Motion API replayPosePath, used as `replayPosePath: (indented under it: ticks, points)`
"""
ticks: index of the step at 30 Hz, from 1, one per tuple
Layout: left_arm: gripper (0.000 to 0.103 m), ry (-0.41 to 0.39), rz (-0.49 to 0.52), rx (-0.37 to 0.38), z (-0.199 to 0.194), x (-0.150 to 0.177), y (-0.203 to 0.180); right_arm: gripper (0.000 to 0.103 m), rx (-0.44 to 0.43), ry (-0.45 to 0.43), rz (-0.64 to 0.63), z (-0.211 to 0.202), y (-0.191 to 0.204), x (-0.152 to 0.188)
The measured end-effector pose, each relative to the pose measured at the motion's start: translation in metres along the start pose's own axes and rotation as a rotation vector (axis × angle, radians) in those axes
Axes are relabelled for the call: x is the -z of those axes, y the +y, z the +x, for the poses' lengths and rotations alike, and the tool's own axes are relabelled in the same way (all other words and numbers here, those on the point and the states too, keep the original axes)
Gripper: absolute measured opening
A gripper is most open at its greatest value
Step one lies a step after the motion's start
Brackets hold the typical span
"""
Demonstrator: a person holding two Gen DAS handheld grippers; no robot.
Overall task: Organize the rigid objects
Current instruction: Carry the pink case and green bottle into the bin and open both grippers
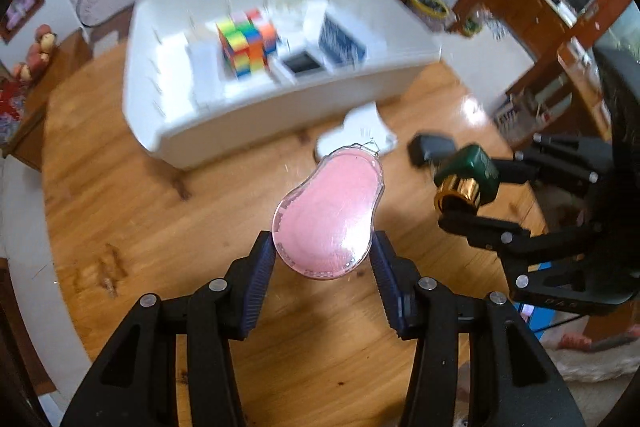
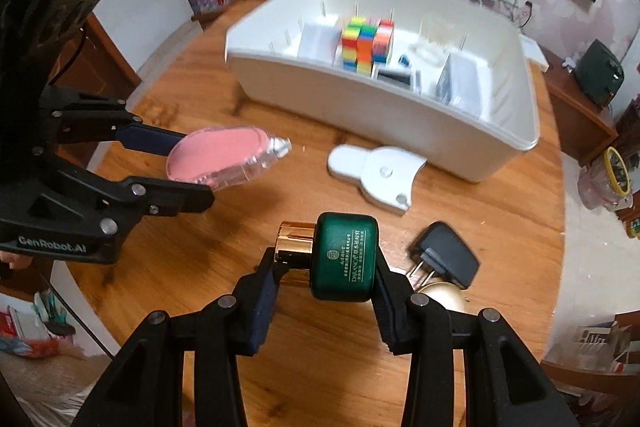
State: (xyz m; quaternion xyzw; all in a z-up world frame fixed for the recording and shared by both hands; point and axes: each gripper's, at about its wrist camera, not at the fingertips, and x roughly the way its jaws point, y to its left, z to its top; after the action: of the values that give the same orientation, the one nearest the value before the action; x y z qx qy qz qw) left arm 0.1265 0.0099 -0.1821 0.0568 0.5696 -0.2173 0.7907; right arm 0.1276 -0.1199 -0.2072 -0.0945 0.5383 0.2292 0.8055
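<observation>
The left claw (image 1: pixel 324 251) is gripping a pink bottle (image 1: pixel 328 215), its blue pads pressing both sides of the wide lower end, and the bottle is hanging in the air above the wooden counter (image 1: pixel 160 211) with its clear neck pointing toward the far side. From the right wrist view that same pink bottle (image 2: pixel 218 157) is showing at the left, lying flat between the left claw's fingers, clear of the counter.

The right claw (image 2: pixel 326 267) is clamping a green bottle (image 2: pixel 345 255) with a gold cap (image 2: pixel 294 253), the cap pointing left, and it too is being held off the counter.

On the far side of the counter, the white bin (image 2: pixel 384 107) is sitting open. Thin dividers are splitting it into compartments. A multicoloured puzzle cube (image 2: pixel 366 45) is standing in the middle section, a white box (image 2: pixel 316 41) is standing just left of it, and a blue-patterned box (image 1: pixel 340 43) is standing upright toward the right end. A small dark-faced item (image 2: pixel 394 77) is lying low between the cube and that box; the blur is hiding what it is.

On the counter near the bin's front wall, a white flat gadget (image 2: pixel 376 173) is lying. Nearer and to the right, a black plug adapter (image 2: pixel 444 255) is resting with its prongs pointing at the right claw, and a gold round object (image 2: pixel 446 297) is peeking out just behind the claw's right finger.
</observation>
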Motion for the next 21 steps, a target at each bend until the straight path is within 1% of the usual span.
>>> replayPosePath:
  ticks: [3,6,8,11,16,18,19,21]
  points:
    - [0.052,-0.058,-0.032,-0.024,-0.027,-0.023,0.006,0.043,0.001,-0.04,0.015,-0.018,0.004,-0.011]
    - [0.052,-0.123,-0.054,-0.043,-0.061,-0.043,0.02,0.043,0.016,-0.092,0.021,-0.046,-0.006,-0.029]
    - [0.052,-0.17,-0.059,-0.061,-0.076,-0.062,0.023,0.043,0.031,-0.116,0.035,-0.056,-0.011,-0.04]
    - [0.052,-0.219,-0.063,-0.085,-0.094,-0.086,0.031,0.043,0.057,-0.153,0.07,-0.073,-0.024,-0.063]
    - [0.052,-0.252,-0.069,-0.139,-0.098,-0.122,0.045,0.043,0.134,-0.209,0.107,-0.099,-0.046,-0.111]
    - [0.052,-0.251,-0.078,-0.157,-0.093,-0.136,0.053,0.043,0.157,-0.225,0.129,-0.103,-0.056,-0.133]
    - [0.052,-0.249,-0.081,-0.164,-0.089,-0.144,0.057,0.043,0.166,-0.232,0.134,-0.103,-0.06,-0.14]
    - [0.052,-0.239,-0.088,-0.175,-0.08,-0.158,0.066,0.043,0.189,-0.242,0.146,-0.1,-0.068,-0.161]
